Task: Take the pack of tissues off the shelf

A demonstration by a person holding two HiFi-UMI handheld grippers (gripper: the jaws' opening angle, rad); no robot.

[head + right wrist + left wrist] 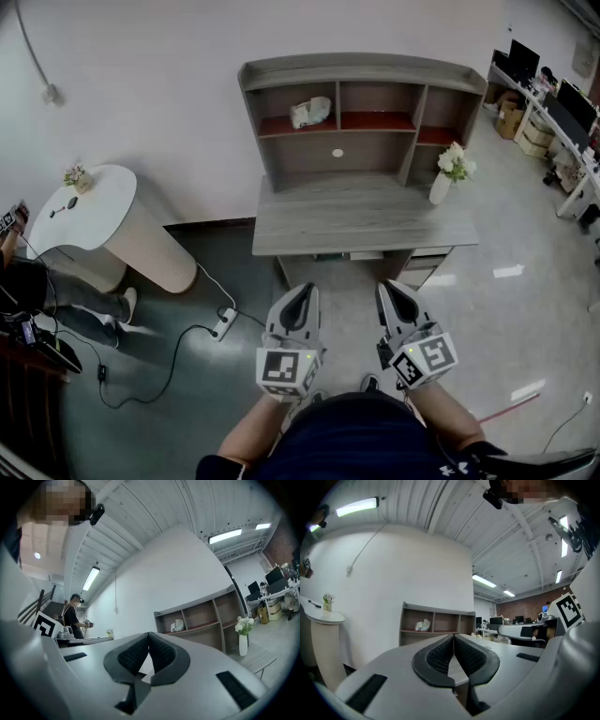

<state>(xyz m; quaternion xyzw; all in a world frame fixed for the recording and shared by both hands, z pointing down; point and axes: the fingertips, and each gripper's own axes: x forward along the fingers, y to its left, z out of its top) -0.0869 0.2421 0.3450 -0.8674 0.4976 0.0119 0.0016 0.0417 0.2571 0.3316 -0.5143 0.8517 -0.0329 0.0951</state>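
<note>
- Against the white wall: grey desk [361,225] with a shelf unit [366,70] standing on its back edge; the shelf's upper row has three compartments with reddish boards.
- Left of the desk, near the same wall: white side table [89,211] with a rounded top, and a little potted plant [75,176] at its back edge.
- Far right: row of office desks with monitors [553,103], well apart from the grey desk.
- Second person [72,613] stands at the far left; in the head view only partly in frame.
- Left gripper [305,289] is held low in front of the person, pointing level at the desk. Jaws are clenched, pads meet at the tip [453,637], nothing between them.
- Right gripper [392,286] sits beside it, tilted slightly up. Jaws also closed tip to tip [148,634], empty.
- White vase [441,187] with white flowers [456,162] stands upright on the desk's right side, next to the shelf's right post.
- Pack of tissues [310,112] sits in the left upper compartment, on the reddish board, towards that compartment's right side. Well apart from both grippers; also visible in the left gripper view [423,625] and the right gripper view [176,626].
- White power strip [223,324] lies on the floor left of the desk, with cables running off it.
</note>
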